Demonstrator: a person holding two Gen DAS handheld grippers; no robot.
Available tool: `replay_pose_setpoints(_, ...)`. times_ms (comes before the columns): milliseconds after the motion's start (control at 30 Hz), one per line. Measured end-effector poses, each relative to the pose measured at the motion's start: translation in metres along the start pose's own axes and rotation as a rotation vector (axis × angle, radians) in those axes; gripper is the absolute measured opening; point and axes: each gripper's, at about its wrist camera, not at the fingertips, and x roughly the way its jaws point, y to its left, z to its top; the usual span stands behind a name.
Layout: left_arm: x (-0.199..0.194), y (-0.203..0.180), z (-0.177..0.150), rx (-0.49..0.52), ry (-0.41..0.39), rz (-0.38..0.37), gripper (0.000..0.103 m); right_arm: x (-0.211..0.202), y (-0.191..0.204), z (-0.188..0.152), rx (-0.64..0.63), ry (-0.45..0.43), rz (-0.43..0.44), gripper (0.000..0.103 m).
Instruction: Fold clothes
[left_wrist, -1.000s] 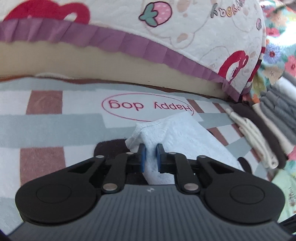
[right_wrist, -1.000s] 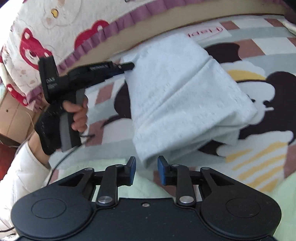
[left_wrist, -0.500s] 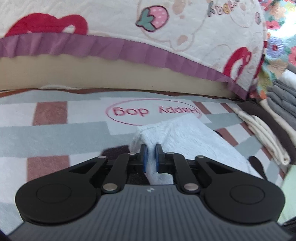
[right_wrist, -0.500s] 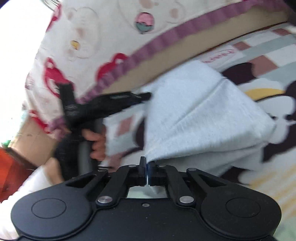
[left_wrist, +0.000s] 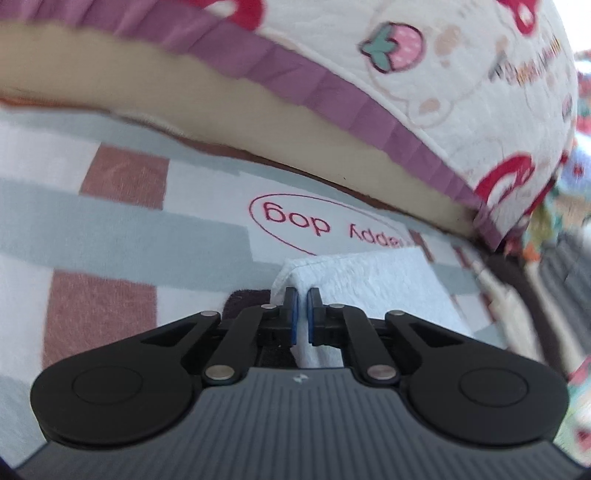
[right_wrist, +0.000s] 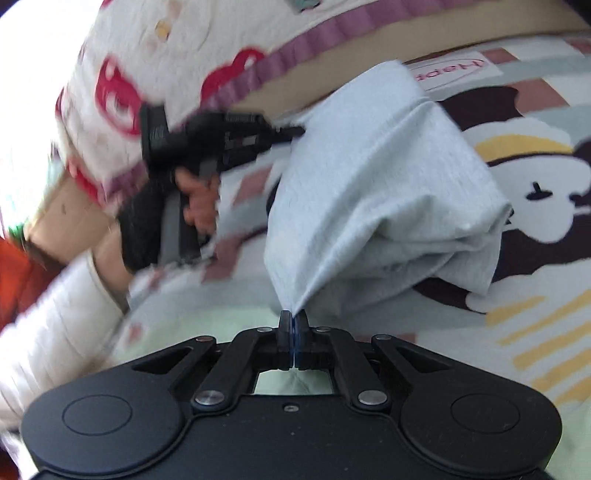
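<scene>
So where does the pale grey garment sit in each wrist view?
Left wrist: pale grey garment at centre, just above the left gripper, pinched at its corner.
Right wrist: garment fills the centre, its near corner in the right gripper.
Shared landmark: the red "Happy dog" oval beyond the garment.

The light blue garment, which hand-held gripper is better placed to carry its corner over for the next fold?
Probably the right hand-held gripper: it pinches the near corner of the light blue garment with bunched layers ahead. The left hand-held gripper clamps the far edge.
</scene>
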Motion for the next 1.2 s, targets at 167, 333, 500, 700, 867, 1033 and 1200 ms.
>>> replay_pose_setpoints(167, -0.022, -0.009, 0.009, 0.117, -0.149, 0.14, 0.0, -0.024, -0.007, 0.007, -0.031, 0.022, -0.058, 0.003)
replay_pose_setpoints(333, -0.055, -0.003, 0.028, 0.042, -0.173, -0.015, 0.003, -0.063, -0.032, 0.016, 0.115, -0.1, -0.09, 0.022)
replay_pose_setpoints(500, -0.037, -0.051, 0.009, 0.24, -0.035, -0.156, 0.006, -0.076, -0.076, 0.016, 0.407, -0.253, -0.197, 0.054)
replay_pose_setpoints(700, -0.002, -0.063, -0.023, 0.308, 0.081, -0.096, 0.007, -0.055, -0.082, 0.023, 0.409, -0.281, -0.235, 0.038)
replay_pose_setpoints(867, 0.0, -0.063, -0.026, 0.326, 0.079, -0.068, 0.007, -0.046, -0.062, 0.031, 0.265, -0.254, -0.285, 0.009)
replay_pose_setpoints(1033, 0.001, -0.065, -0.03, 0.38, 0.09, -0.034, 0.003, -0.059, -0.021, 0.042, -0.018, -0.221, -0.494, 0.005)
replay_pose_setpoints(1200, 0.004, -0.06, -0.031, 0.379, 0.113, -0.021, 0.003, -0.038, -0.037, 0.034, -0.039, -0.092, -0.631, 0.0)
